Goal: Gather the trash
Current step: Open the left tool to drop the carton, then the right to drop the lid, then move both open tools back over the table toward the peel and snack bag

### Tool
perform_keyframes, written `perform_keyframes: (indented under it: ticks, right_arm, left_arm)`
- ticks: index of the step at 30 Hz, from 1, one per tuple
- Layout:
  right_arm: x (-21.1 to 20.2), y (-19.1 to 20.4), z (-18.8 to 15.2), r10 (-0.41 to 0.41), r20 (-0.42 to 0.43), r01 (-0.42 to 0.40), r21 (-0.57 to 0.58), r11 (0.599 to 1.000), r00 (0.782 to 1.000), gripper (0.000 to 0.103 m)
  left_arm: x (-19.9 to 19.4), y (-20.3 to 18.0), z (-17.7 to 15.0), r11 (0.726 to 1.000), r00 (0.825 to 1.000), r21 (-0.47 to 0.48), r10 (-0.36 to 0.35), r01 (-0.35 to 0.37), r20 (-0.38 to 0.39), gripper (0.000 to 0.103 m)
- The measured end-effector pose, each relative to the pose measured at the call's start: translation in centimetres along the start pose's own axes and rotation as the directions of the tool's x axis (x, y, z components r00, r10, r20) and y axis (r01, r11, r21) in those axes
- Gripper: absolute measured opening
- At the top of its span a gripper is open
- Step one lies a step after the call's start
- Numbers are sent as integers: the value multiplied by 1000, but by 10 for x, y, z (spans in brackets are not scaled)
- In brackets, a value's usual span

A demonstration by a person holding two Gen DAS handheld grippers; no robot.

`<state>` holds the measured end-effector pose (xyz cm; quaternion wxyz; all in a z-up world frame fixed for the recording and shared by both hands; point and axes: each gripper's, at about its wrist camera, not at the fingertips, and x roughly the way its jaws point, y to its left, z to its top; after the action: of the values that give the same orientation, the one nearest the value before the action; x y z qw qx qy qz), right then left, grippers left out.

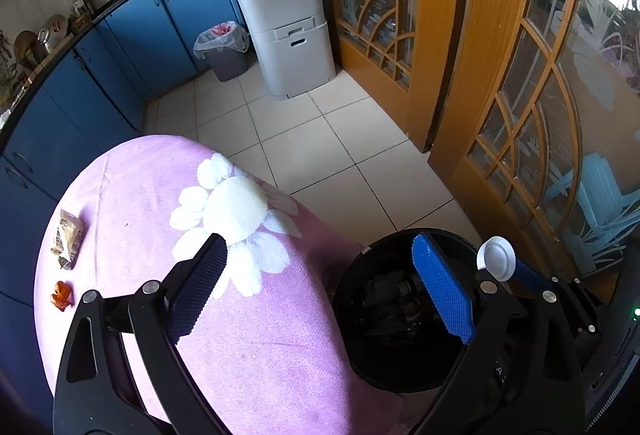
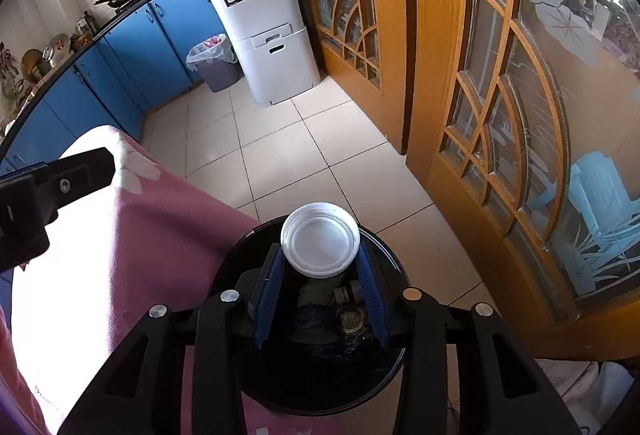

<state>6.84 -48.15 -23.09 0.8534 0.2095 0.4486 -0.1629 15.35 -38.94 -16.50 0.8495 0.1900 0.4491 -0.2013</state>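
Left wrist view: pink floral tablecloth (image 1: 256,335) over tiled floor (image 1: 320,147), left tool (image 1: 320,283) gaping empty, right tool (image 2: 320,275) pinching white lid (image 2: 320,245).

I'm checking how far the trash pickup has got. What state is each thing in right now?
Left gripper: jaws wide open, empty.
Right gripper: jaws shut on white lid, above the black bin.
White lid: held, not yet dropped.
Black bin: open, trash inside.
Snack wrapper: lying on pink tablecloth.
Orange wrapper: lying on tablecloth, uncollected.
Grey bin: lined, open.
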Motion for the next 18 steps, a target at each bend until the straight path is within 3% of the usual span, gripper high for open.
perform_keyframes:
  ticks: [4,7,18]
  right_arm:
    - [8,-2,-4,12,-40,-12,17,1000,999,38]
    - [10,-2,-6,27,-46,-27,10,1000,999,83]
    - [-4,16,-5,-4,-16,4,-24,1000,1000,83]
  left_arm:
    - [1,3,-1,1000,1000,-5,-1,1,-7,93]
    - [1,3,-2,1000,1000,-8,0,0,-9,93]
    - [-10,30,-7,999,1000,-49,5,-5,7,93]
